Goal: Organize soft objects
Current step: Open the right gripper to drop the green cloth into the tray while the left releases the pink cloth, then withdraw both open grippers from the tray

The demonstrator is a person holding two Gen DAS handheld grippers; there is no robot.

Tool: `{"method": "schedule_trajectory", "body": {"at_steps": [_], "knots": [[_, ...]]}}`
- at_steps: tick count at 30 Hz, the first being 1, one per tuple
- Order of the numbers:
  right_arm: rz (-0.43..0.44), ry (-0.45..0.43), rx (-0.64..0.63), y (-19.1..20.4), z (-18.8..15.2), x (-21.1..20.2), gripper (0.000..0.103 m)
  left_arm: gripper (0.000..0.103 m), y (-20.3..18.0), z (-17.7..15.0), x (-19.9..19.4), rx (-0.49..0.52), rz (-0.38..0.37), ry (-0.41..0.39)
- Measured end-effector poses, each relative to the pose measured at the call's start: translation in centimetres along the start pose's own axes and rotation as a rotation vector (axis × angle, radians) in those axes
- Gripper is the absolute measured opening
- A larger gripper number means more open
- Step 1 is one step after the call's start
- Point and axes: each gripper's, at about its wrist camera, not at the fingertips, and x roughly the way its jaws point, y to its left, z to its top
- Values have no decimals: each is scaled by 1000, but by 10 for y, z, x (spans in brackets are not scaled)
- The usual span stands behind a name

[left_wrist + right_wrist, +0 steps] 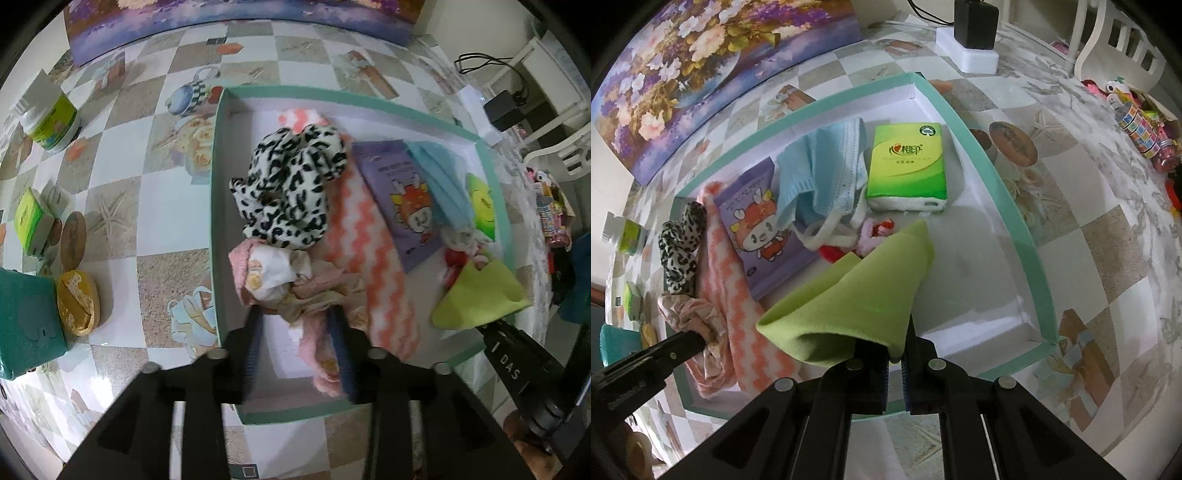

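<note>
- Right wrist view, nearest to us: our right gripper [895,360] is clamped almost closed on one edge of a green cloth [857,295], which hangs folded above the near part of a teal-rimmed box [1008,184].
- We judge the pinch shallow; the cloth could slip out and land crumpled on the red and pink items just beyond it.
- Farther in, only this view shows a green tissue pack [907,170] whole, beside a blue face mask [827,173].
- Left wrist view, nearest: our left gripper [299,350] stands partly open, its jaws either side of a pink-and-beige bundle [295,284], gripping nothing.
- We think lifting away could snag that fabric.
- Beyond lies a leopard-print cloth [288,195], seen whole only here.
- Far left, outside the box, stands a green jar [55,122].
</note>
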Motion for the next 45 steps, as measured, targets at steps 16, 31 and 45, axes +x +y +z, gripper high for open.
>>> {"method": "schedule_trajectory", "body": {"at_steps": [16, 31, 45], "knots": [[-80, -95, -79, 17, 0, -30, 34, 58, 3, 3, -52, 6, -35, -123], [-44, -109, -106, 29, -2, -34, 79, 92, 24, 9, -53, -45, 74, -185], [-7, -106, -105, 31, -3, -28, 103, 99, 37, 12, -50, -93, 111, -205]]}}
